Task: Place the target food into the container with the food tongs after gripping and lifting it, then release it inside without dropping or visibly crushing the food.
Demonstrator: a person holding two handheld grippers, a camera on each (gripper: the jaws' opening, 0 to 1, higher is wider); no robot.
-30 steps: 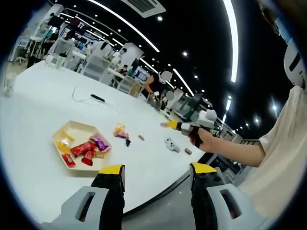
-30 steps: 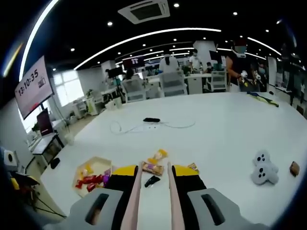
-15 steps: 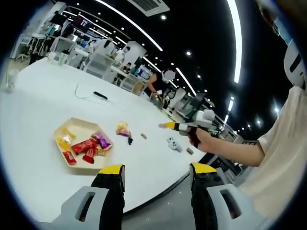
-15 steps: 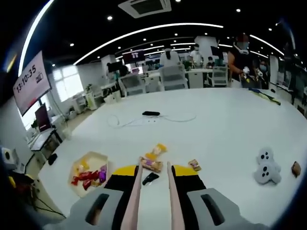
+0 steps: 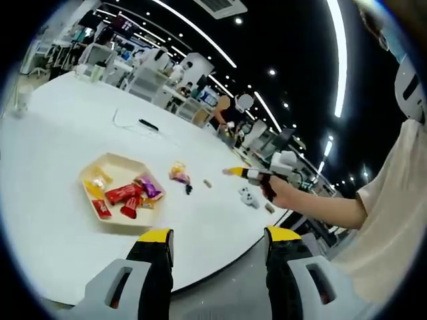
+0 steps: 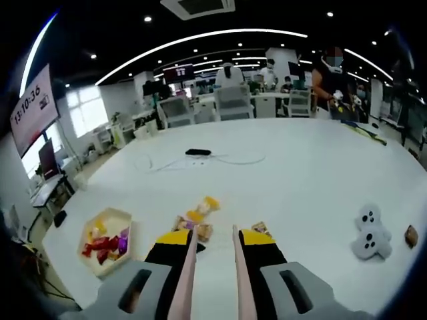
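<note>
On the white table (image 5: 60, 133) stands a beige tray (image 5: 115, 165) with red, yellow and purple wrapped snacks in it. Past it lie an orange and pink snack packet (image 5: 178, 174), a small black piece (image 5: 189, 190) and a brown bit (image 5: 208, 183). My left gripper (image 5: 219, 237) stands open and bare near the table edge. A hand holds my right gripper (image 5: 235, 172) above the table. In the right gripper view my right gripper (image 6: 212, 237) is shut on pink food tongs (image 6: 189, 267), whose arms stand apart above the table. The snack packets (image 6: 199, 212) lie just beyond the left tong arm, and the tray (image 6: 109, 217) is at the lower left.
A white toy (image 6: 365, 233) and a brown lump (image 6: 410, 235) lie at the right, and a small packet (image 6: 259, 228) by the right jaw. A black device with a cable (image 6: 195, 152) lies further back. People, chairs and desks stand beyond the table.
Both cameras have shifted a little. In the right gripper view the snack packets now sit left of the tong arms instead of between them. Nothing on the table has moved.
</note>
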